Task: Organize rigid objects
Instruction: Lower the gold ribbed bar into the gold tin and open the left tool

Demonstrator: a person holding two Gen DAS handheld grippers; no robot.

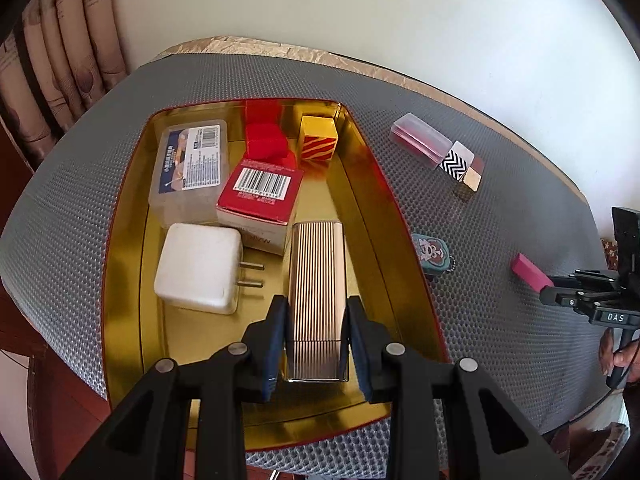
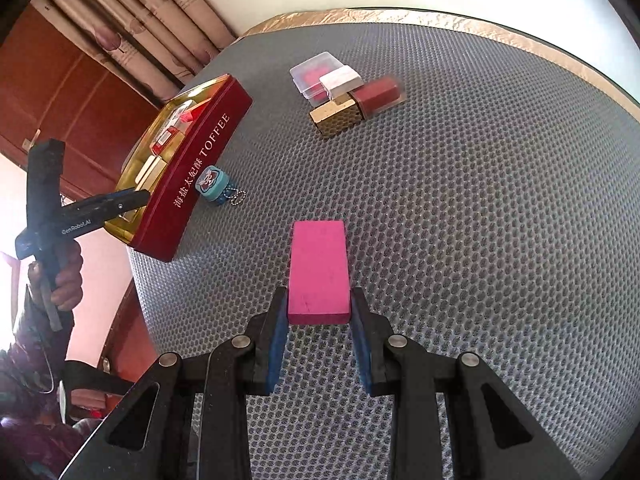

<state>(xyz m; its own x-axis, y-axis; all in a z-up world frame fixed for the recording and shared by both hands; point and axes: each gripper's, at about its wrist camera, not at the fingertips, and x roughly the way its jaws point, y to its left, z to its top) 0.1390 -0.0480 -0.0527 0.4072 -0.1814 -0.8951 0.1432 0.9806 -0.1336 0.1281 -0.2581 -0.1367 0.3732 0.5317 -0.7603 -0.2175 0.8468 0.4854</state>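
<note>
My left gripper (image 1: 316, 312) is shut on a ribbed gold metal case (image 1: 317, 300) and holds it inside the red toffee tin (image 1: 124, 240), near its right wall. The tin also holds a white charger (image 1: 198, 268), a red barcode box (image 1: 260, 196), a clear plastic box (image 1: 192, 164), red blocks (image 1: 266, 140) and a gold-and-red box (image 1: 318, 138). My right gripper (image 2: 319, 304) has its jaws around the near end of a pink block (image 2: 319, 270) lying on the grey mat (image 2: 480, 240); the pads touch its sides.
On the mat lie a teal keychain tin (image 2: 212, 184) beside the toffee tin (image 2: 192, 172), and farther back a cluster of a clear case (image 2: 314, 74), white box (image 2: 342, 80), gold box (image 2: 336, 118) and dark red box (image 2: 378, 94). Curtains hang at the back left.
</note>
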